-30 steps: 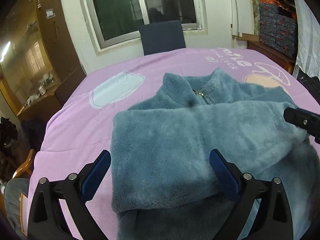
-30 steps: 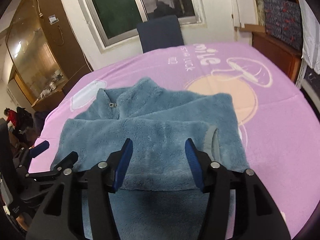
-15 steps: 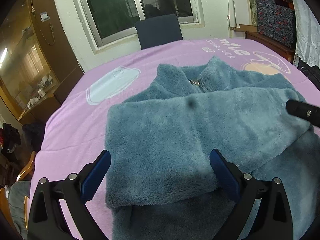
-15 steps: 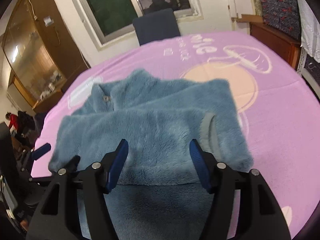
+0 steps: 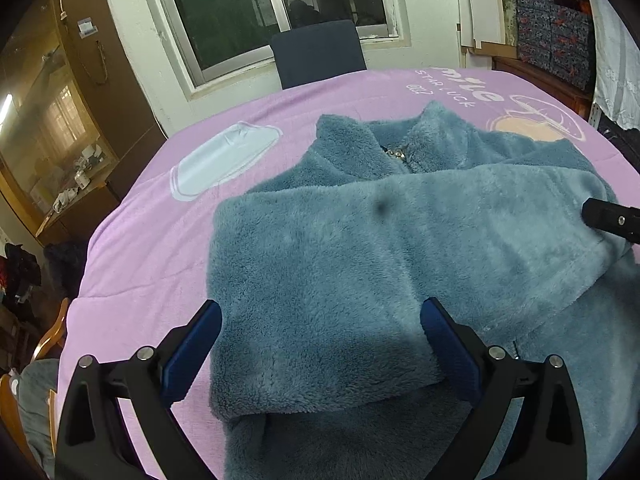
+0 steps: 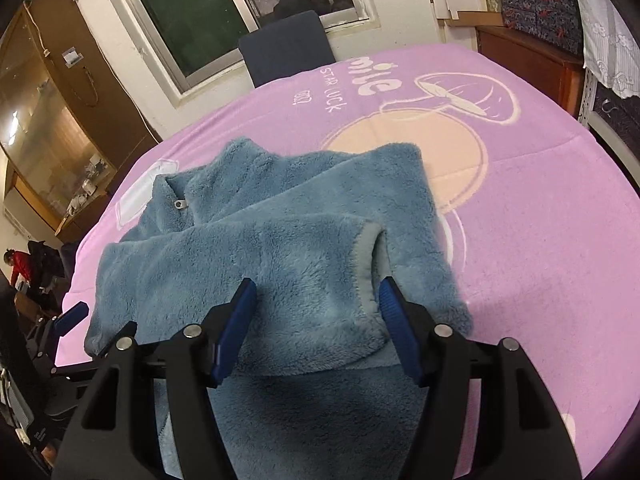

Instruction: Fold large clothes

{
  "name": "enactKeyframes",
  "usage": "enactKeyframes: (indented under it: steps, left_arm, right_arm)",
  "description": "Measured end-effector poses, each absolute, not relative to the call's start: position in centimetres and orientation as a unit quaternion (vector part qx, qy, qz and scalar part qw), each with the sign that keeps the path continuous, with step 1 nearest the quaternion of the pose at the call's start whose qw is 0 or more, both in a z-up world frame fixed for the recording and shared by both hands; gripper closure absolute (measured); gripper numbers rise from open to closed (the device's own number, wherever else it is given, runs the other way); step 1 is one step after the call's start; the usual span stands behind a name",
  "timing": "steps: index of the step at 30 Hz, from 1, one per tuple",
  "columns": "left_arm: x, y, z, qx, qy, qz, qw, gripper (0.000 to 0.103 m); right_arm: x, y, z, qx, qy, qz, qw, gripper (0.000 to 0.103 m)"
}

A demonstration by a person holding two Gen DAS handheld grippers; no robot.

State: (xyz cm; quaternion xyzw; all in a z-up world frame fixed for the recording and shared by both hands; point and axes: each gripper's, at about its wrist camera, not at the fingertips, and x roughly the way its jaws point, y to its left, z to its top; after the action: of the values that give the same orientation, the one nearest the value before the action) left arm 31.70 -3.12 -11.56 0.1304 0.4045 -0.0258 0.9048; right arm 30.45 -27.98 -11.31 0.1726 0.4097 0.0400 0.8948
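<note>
Before us, our fleece jacket (image 5: 360, 264) lengthwise, collar (image 5: 400, 140) toward the far window (image 5: 280, 12), both grippers (image 5: 320, 344) (image 6: 316, 328) spread, empty.

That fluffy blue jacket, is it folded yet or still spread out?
Partly folded: the jacket has a sleeve laid across its chest, collar end flat on the blanket.

We see the fleece jacket (image 5: 400, 248) lying on the blanket (image 5: 160, 240) that covers the desk, collar toward the far edge, both sleeves folded across its chest. Our left tongs (image 5: 320, 344) and right tongs (image 6: 316, 320) stand over its near part, left beside right. Behind the desk a chair (image 5: 320, 56) stands before the window (image 5: 248, 4); a cabinet (image 5: 52, 120) is at the left and what may be shelves at the right.
</note>
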Motion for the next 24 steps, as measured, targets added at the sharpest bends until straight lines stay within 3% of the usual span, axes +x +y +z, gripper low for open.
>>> enactKeyframes:
  steps: [10,16,21,24]
  left_arm:
    - [32.4,0.1,-9.4,0.134,0.346,0.041,0.928,0.003]
    - [36.9,5.4,-9.3,0.008,0.411,0.042,0.911,0.004]
    - [37.7,3.6,-10.0,0.04,0.411,0.033,0.91,0.004]
    - [38.7,3.5,-12.4,0.055,0.442,0.045,0.894,0.003]
  right_arm:
    - [29.8,-29.4,-10.4,0.202,0.379,0.028,0.903,0.04]
    - [31.2,-29.7,-9.0,0.237,0.349,0.036,0.906,0.041]
    - [32.7,-27.4,-8.9,0.193,0.361,0.044,0.911,0.041]
    - [34.1,-27.3,-11.6,0.174,0.41,0.027,0.895,0.045]
